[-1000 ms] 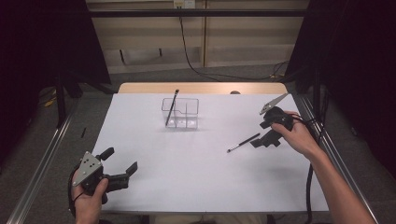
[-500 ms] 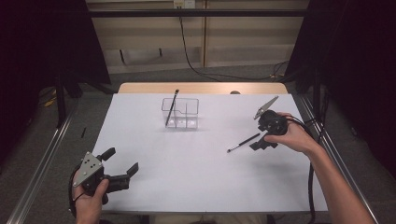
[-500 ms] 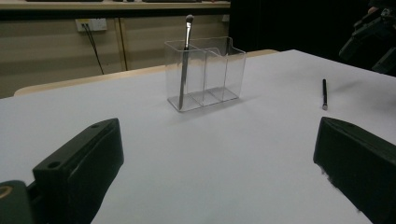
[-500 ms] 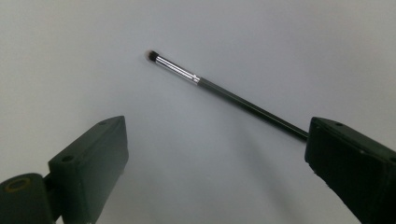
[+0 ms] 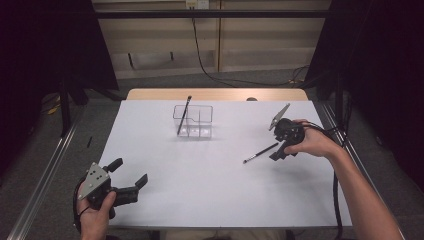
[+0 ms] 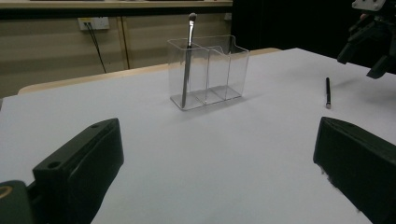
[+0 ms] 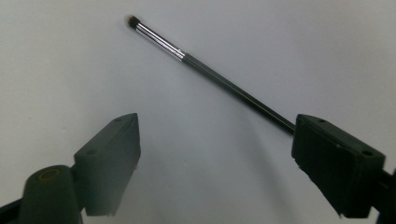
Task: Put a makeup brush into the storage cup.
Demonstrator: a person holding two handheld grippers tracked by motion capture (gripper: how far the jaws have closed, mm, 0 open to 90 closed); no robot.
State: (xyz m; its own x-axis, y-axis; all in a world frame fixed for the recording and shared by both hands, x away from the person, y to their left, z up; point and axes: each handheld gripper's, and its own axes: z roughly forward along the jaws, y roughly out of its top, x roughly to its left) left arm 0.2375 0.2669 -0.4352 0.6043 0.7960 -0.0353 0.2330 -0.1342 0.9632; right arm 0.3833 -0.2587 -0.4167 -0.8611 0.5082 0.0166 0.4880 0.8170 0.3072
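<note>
A slim black makeup brush point(image 5: 260, 153) with a silver ferrule lies flat on the white table, right of centre. My right gripper point(image 5: 276, 154) hovers open over its handle end, jaws pointing down. In the right gripper view the brush point(image 7: 210, 70) runs diagonally, its handle passing behind the right jaw of my gripper point(image 7: 217, 135). A clear compartmented holder point(image 5: 193, 121) stands at mid-back with another brush point(image 5: 183, 116) leaning in its left compartment. My left gripper point(image 5: 129, 171) rests open near the front left, empty. In the left gripper view it point(image 6: 217, 140) faces the holder point(image 6: 208, 70).
The white sheet point(image 5: 215, 195) covers most of the table, with a strip of wood along the far edge point(image 5: 215, 94). A cable point(image 5: 336, 195) trails from the right gripper along the person's forearm. Metal rails run along both sides of the table.
The right gripper has moved left and down, tipping its jaws over the handle end of the loose brush. The left gripper and both brushes have stayed put.
</note>
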